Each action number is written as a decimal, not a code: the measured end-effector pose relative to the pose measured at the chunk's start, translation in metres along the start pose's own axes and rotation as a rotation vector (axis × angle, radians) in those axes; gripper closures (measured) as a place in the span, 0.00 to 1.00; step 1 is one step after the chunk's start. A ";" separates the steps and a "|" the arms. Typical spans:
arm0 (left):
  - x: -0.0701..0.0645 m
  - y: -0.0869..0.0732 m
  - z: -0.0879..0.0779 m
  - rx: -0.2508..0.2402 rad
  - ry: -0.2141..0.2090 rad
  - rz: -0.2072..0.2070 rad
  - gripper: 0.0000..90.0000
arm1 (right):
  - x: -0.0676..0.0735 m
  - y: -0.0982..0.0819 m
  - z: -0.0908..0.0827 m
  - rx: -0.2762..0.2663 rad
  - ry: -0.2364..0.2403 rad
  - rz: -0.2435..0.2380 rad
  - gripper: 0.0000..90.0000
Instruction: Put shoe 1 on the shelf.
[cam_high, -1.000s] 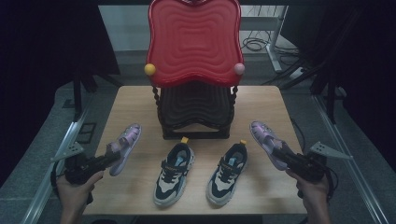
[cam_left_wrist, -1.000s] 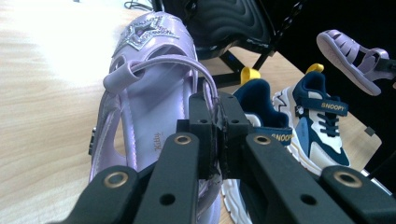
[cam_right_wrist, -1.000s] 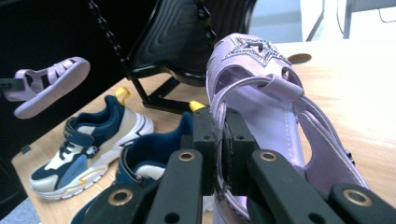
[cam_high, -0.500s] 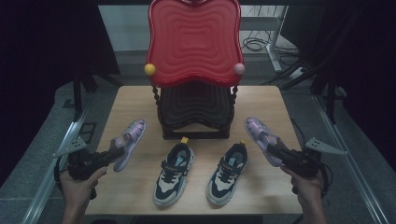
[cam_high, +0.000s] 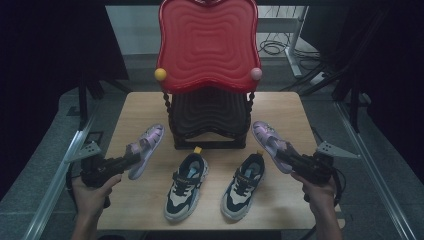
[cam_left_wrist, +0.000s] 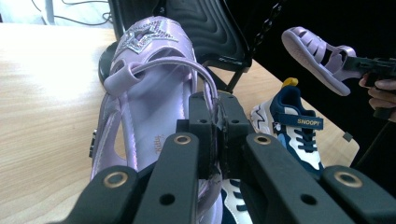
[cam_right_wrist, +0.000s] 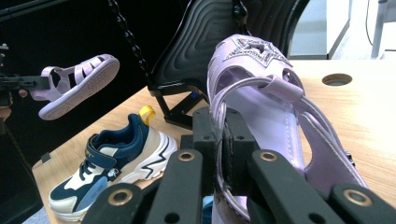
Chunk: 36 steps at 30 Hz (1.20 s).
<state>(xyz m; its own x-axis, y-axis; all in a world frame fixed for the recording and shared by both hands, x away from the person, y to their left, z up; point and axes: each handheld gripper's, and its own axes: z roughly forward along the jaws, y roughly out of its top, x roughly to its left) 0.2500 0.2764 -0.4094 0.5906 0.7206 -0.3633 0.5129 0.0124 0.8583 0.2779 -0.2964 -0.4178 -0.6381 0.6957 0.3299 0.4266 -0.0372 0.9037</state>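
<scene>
While each purple sandal hangs clear of the desk, what matters is how it lies from your hand: the left sandal runs forward and inward from the left hand-held gripper, toe toward the black rack, and the right sandal mirrors it from the right hand-held gripper. Both hand-held grippers are pinched nearly closed on a heel strap, as each gripper view shows. The long axes angle toward the rack's front, one at each side of it, so neither hand is clearly nearer. Below and between your hands, two navy sneakers stand on the wooden desk, toes toward you. The red tray stands upright over the rack, and the room around is dark.
</scene>
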 end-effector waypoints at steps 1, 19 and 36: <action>0.000 0.000 0.000 0.000 0.000 0.000 0.96 | 0.000 0.000 0.000 0.000 0.000 0.000 0.95; -0.015 0.013 0.021 -0.025 -0.020 0.047 0.96 | 0.020 0.010 0.025 -0.009 0.023 -0.032 0.95; -0.022 0.027 0.047 -0.021 -0.056 0.059 0.96 | 0.030 0.019 0.046 -0.002 0.046 -0.040 0.95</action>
<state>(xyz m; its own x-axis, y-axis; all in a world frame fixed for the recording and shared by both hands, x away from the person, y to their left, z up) 0.2804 0.2284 -0.3949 0.6538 0.6804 -0.3310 0.4635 -0.0143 0.8860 0.2968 -0.2434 -0.4031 -0.6831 0.6632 0.3058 0.3992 -0.0116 0.9168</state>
